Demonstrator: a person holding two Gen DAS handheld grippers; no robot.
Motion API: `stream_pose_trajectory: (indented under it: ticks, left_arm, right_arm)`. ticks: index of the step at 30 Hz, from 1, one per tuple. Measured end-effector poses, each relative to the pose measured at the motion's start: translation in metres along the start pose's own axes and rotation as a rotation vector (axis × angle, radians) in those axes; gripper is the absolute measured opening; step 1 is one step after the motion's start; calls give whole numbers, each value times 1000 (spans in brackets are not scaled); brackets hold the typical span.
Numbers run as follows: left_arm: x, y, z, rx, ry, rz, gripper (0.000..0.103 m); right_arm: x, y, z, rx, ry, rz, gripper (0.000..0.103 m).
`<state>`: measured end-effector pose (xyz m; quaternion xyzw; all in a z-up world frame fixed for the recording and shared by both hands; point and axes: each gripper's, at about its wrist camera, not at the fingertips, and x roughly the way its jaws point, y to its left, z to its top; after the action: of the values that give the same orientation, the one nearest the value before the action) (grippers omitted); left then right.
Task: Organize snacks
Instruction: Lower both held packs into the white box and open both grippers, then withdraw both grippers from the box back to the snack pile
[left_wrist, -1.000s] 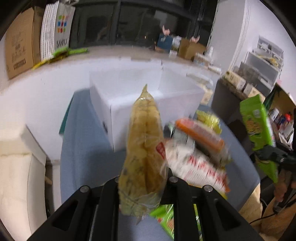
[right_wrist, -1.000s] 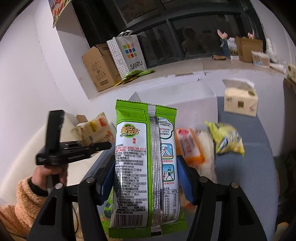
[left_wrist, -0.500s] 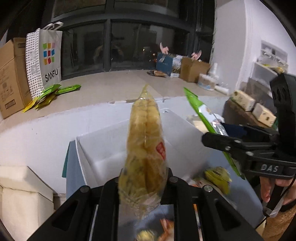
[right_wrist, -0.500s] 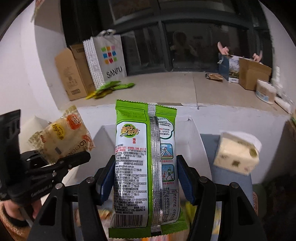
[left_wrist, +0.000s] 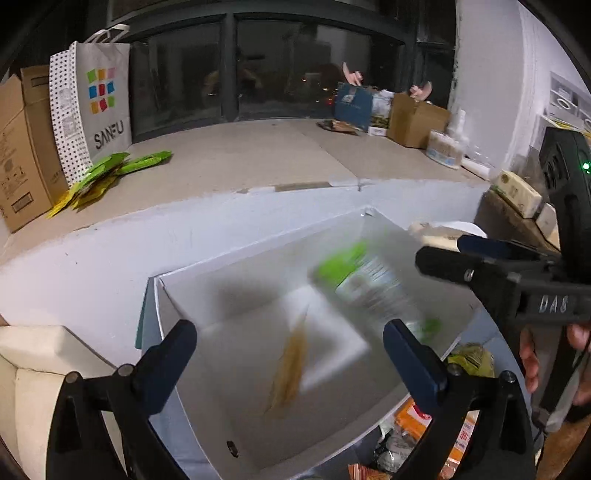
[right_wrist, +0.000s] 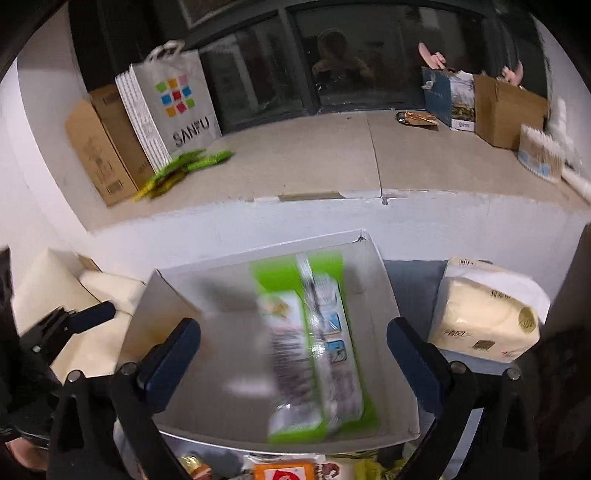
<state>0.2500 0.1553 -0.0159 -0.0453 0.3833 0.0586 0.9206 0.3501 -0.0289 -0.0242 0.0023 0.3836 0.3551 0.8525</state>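
Observation:
A white open box (left_wrist: 173, 295) stands on the blue-grey table; it also shows in the right wrist view (right_wrist: 384, 266). Both grippers hover over it, open and empty. A yellow snack bag (left_wrist: 290, 363), blurred, is inside the box below my left gripper (left_wrist: 290, 354). A green snack packet (right_wrist: 314, 343), blurred, is inside the box below my right gripper (right_wrist: 293, 350); it also shows in the left wrist view (left_wrist: 369, 284). The right gripper's fingers (left_wrist: 454, 264) reach in from the right in the left wrist view.
More snack packets (left_wrist: 424, 428) lie on the table in front of the box, and an orange one shows in the right wrist view (right_wrist: 288, 470). A tissue pack (right_wrist: 487, 314) stands right of the box. A windowsill ledge (right_wrist: 295, 158) with a paper bag and cartons runs behind.
Both grippers opened over the box and let go. The yellow bag and the green packet dropped from the jaws into the box.

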Motion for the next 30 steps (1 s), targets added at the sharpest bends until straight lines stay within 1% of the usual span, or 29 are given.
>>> stream_pose_trajectory:
  ticks: [2,5,7,11,13,14,16,17,20,22,24,26,28,29,30]
  left_arm:
    - [-2,1,-3,2,4,7,103]
    - [-16,3,-10,-22,-34,-15,103]
    - [-28,2,-14,-18,-76,-17,103]
    - [-58,-5,-26,5,-152,-49,103]
    - [-73,-9,-36,26,-202,-53,103]
    - [-81,-14,-43,51,-214,-49,103]
    - [-97,-22,-59,76,-211,-23,103]
    - [-103,-24,-65,68,-209,-19,103]
    - [-128,-30,-91,59,-221,-62,103]
    - [-141,-32,-110,30,-227,-63,103]
    - [-149,-33,-129,13,-224,-57,103]
    - [-157,-33,-151,-14,-215,-47,103]
    - [-161,-30,-169,-54,-199,-66,103]
    - [-164,-28,-178,-73,-197,-84,103]
    - [-167,-27,-185,-89,-200,-86,103]
  right_arm:
    - [-8,-6,-5,21,-22,27,103]
    - [-17,-12,-10,50,-35,63,103]
    - [-26,-17,-15,67,-46,67,103]
    - [-57,-22,-30,97,-138,76,103]
    - [-73,-20,-38,72,-137,87,103]
    - [-81,-19,-44,57,-132,99,103]
    - [-98,-14,-59,20,-138,102,103]
    - [-107,-10,-69,-9,-145,92,103]
    - [-137,4,-104,-91,-196,35,103]
    - [-150,8,-125,-119,-216,-12,103]
    - [-165,11,-151,-123,-237,-34,103]
    - [-174,10,-174,-98,-242,-23,103]
    - [-180,9,-199,-77,-230,-23,103]
    - [-183,8,-211,-70,-224,-35,103]
    - [-185,8,-219,-68,-221,-42,103]
